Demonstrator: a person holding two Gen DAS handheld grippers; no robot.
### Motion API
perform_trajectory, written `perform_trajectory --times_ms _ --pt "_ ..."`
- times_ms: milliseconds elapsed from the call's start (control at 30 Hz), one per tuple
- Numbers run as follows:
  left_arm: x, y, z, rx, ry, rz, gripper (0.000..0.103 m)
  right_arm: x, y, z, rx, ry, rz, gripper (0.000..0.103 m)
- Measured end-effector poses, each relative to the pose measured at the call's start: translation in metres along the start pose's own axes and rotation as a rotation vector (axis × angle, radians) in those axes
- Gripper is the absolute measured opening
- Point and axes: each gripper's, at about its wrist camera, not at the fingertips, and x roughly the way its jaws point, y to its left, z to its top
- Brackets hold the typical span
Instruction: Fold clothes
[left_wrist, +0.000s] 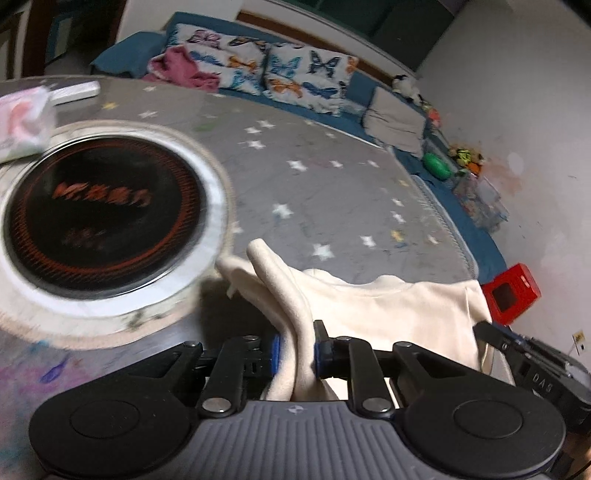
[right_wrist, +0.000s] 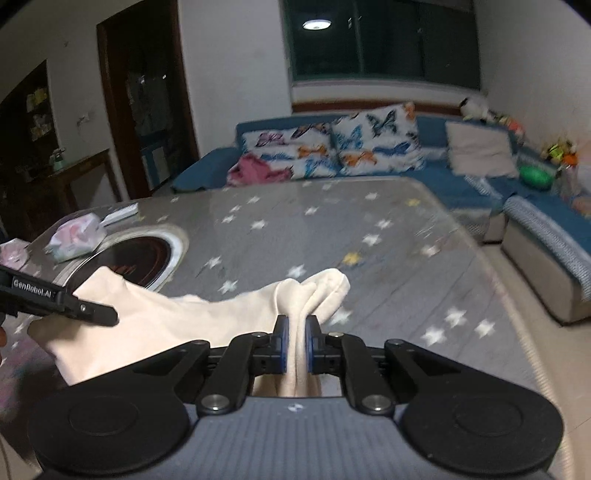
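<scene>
The left gripper (left_wrist: 297, 349) pinches one bunched end of the cream cloth (left_wrist: 388, 314). The right gripper (right_wrist: 295, 345) pinches the other end, and the cloth hangs between them above the table (right_wrist: 332, 229), near its front edge.

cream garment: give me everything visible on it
The cream garment looks like soft, fleecy knit fabric, plain and unprinted. It hangs stretched between both claws above the star-patterned table: the left claw is shut on one bunched edge, the right claw on another, folds poking up past the pads. Its span sags slightly, near the round black burner.
</scene>
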Motion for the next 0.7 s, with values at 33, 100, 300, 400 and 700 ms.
perform_trajectory --times_ms 33,100,300,400,700 --pt "0.003 -0.007 0.002 0.011 -0.001 -0.006 0.018 -0.003 -0.005 0.003 0.001 -0.009 -0.014 0.008" --pt "0.008 -0.02 0.005 0.027 -0.001 -0.011 0.018 -0.009 -0.014 0.008 0.003 -0.026 -0.043 0.008" --pt "0.027 -0.061 0.013 0.078 -0.008 -0.022 0.018 -0.019 -0.04 0.018 0.003 -0.052 -0.117 0.008" --pt "0.039 -0.079 0.014 0.096 -0.009 -0.026 0.018 -0.019 -0.055 0.023 0.004 -0.056 -0.151 0.008" --pt "0.069 -0.118 0.011 0.131 0.003 -0.027 0.018 -0.012 -0.091 0.027 -0.005 -0.048 -0.237 0.008"
